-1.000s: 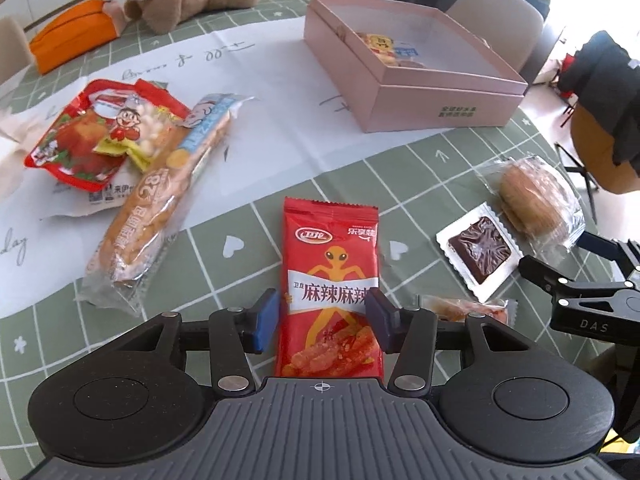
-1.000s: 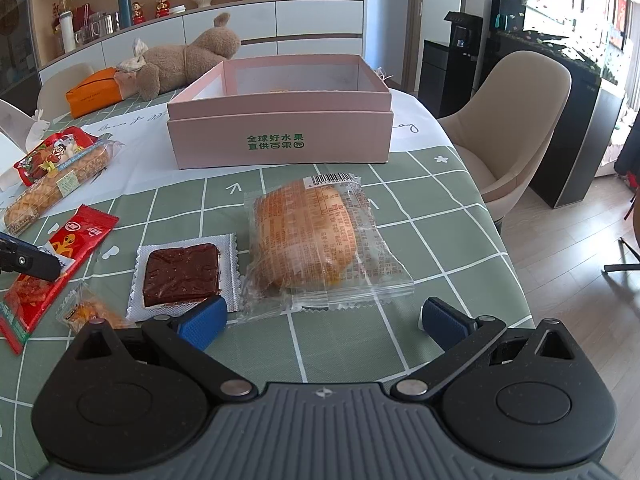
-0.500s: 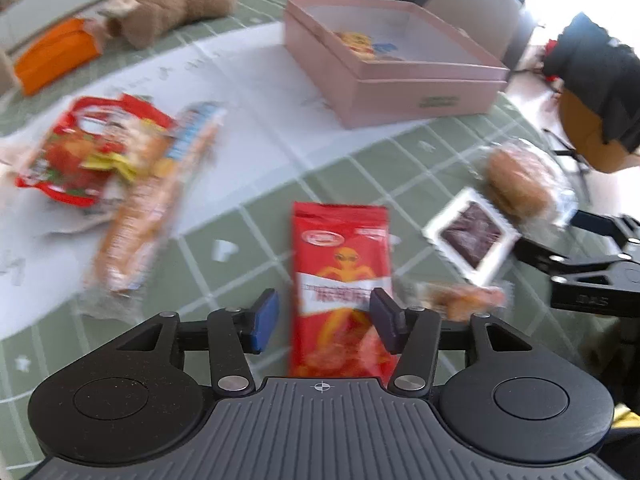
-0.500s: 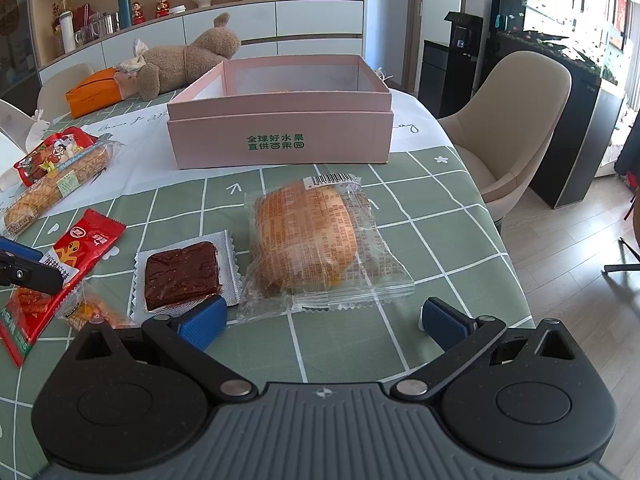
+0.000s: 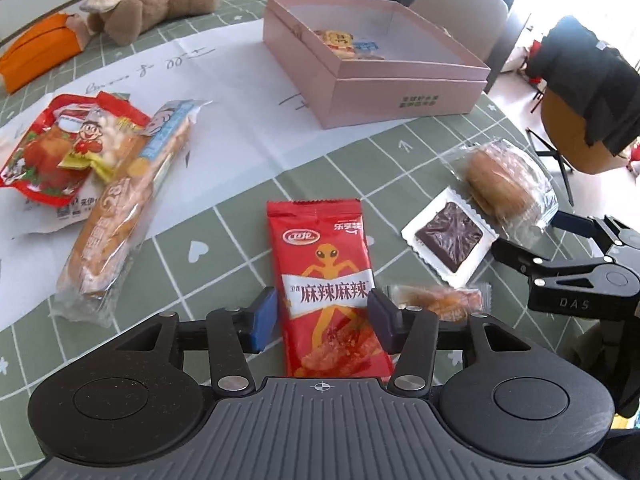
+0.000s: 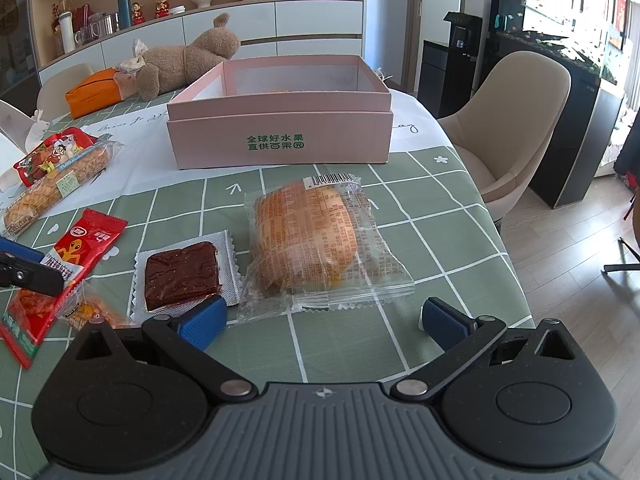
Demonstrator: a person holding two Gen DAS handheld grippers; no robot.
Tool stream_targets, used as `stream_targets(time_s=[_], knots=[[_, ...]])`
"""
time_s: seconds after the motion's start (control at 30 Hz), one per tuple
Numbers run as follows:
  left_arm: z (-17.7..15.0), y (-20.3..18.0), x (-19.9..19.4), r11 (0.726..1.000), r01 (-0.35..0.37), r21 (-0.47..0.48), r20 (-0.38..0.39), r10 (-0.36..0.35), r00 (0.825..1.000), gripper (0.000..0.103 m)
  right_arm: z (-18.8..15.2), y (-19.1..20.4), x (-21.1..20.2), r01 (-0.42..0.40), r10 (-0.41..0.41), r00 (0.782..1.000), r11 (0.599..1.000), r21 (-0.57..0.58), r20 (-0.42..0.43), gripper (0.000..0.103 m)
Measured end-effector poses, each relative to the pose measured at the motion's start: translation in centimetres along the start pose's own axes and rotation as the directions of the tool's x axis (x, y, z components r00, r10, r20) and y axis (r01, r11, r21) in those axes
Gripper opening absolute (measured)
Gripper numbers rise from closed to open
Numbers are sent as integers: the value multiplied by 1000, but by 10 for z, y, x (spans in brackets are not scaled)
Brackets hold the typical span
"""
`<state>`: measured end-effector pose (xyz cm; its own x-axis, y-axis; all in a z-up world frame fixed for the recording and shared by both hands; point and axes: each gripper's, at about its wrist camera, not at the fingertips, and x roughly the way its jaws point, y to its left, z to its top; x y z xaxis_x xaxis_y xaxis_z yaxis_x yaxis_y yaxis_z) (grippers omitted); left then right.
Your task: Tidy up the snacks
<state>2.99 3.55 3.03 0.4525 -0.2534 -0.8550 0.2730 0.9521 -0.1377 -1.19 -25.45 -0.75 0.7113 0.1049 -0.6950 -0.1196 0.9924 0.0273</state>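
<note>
Nothing much is shifting since before: left gripper is closing, straddling the red packet lengthwise, not yet pressing; right gripper is hanging released.

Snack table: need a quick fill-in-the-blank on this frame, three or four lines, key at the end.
1. The red spicy-strip packet lies between the ____ tongs' pads.
2. The snack box is ____ in colour.
3. The dark brown square snack lies directly ____ of the wrapped bread in the right wrist view.
4. The right tongs hold ____.

Missing words: left; pink; left; nothing
</note>
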Motion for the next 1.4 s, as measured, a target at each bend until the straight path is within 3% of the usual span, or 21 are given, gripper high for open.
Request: stream_targets(time_s=[0.33, 0.37, 0.47, 0.53, 0.63, 0.73, 0.87, 0.93, 1.0, 1.07, 1.27, 1.3, 1.33, 1.4], knots=[[-6, 1, 1, 1000, 7, -6, 49, -7, 999, 56, 2, 2, -3, 1, -1, 1000, 1000, 4, -25, 103], [-6, 2, 1, 1000, 7, -15, 49, -7, 999, 54, 3, 2, -3, -1, 1, 999, 1000, 2, -42, 103], [-8, 11, -4, 996, 19, -89, 34, -16, 999, 34, 11, 6, -4, -46, 40, 991, 998, -41, -126, 103], [-13, 19, -9, 990, 23, -142, 29, -19, 999, 30, 18, 8, -5, -83, 70, 978, 995, -57, -194, 103], [-22, 24, -18, 985, -36, -168, 31, 41, 999, 26, 23, 11, -19, -145, 140, 972, 989, -11, -190, 96], [-25, 24, -23, 985, -86, -151, 26, 91, 996, 23, 29, 27, -33, -197, 187, 970, 979, -50, -153, 91], [-22, 30, -24, 985, -32, -172, 18, 36, 999, 23, 37, 58, -32, -281, 261, 952, 951, -126, -159, 76], [-21, 27, -27, 986, -28, -166, 29, 34, 999, 24, 39, 73, -25, -305, 277, 944, 939, -158, -178, 66], [-18, 16, -31, 992, -21, -126, 43, 27, 999, 24, 38, 87, -16, -320, 280, 936, 929, -186, -213, 38], [-16, 3, -31, 997, -14, -69, 40, 17, 999, 25, 34, 94, -12, -281, 235, 946, 938, -201, -225, 27], [-18, -39, -10, 991, -85, 105, -17, 87, 996, 28, 32, 57, -15, -222, 189, 955, 967, -126, -229, 25], [-19, -46, -9, 987, -89, 133, -2, 90, 996, 32, 30, 51, -17, -221, 189, 954, 968, -117, -233, 26], [-19, -50, -7, 985, -89, 145, -4, 90, 996, 43, 28, 45, -18, -220, 191, 952, 970, -104, -238, 27], [-18, -51, -5, 990, -55, 130, -16, 57, 998, 56, 23, 37, -22, -218, 191, 951, 972, -88, -242, 40]])
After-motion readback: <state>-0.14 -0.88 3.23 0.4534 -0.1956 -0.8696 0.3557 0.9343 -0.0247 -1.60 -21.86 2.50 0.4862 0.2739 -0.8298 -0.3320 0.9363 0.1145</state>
